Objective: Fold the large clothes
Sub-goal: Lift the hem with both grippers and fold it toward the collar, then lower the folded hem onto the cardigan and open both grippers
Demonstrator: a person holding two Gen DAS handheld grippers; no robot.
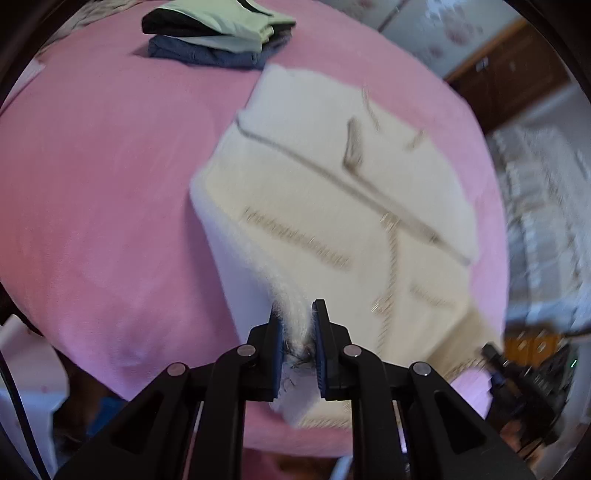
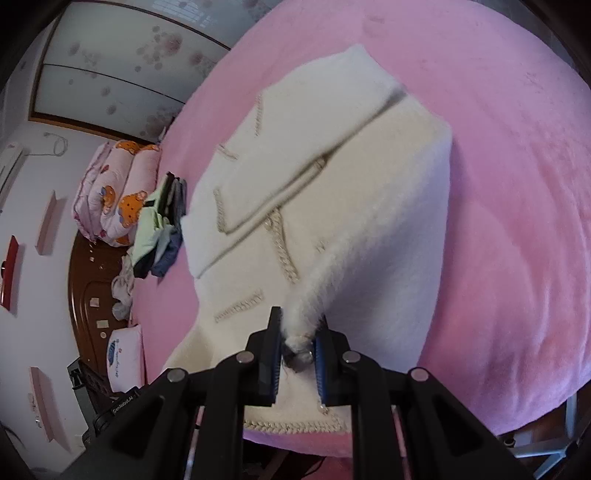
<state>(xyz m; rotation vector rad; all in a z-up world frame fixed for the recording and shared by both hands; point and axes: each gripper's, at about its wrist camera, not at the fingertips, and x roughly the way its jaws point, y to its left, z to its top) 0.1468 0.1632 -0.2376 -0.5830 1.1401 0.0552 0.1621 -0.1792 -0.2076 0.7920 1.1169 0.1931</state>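
The white fuzzy jacket lies on the pink bed, its long axis running away from both grippers. The left gripper pinches one near corner of the jacket, the right gripper pinches the other. The rest of the jacket lies beyond them, so I judge the fold goes forward.

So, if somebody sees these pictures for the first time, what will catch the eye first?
First the fluffy cream garment, spread in the middle of the pink bed cover, with chain-like trim across it. Next, both grippers pinch its near edge: the left gripper and the right gripper each hold a bunch of its fuzzy fabric. A small stack of folded clothes lies at the far side of the bed.
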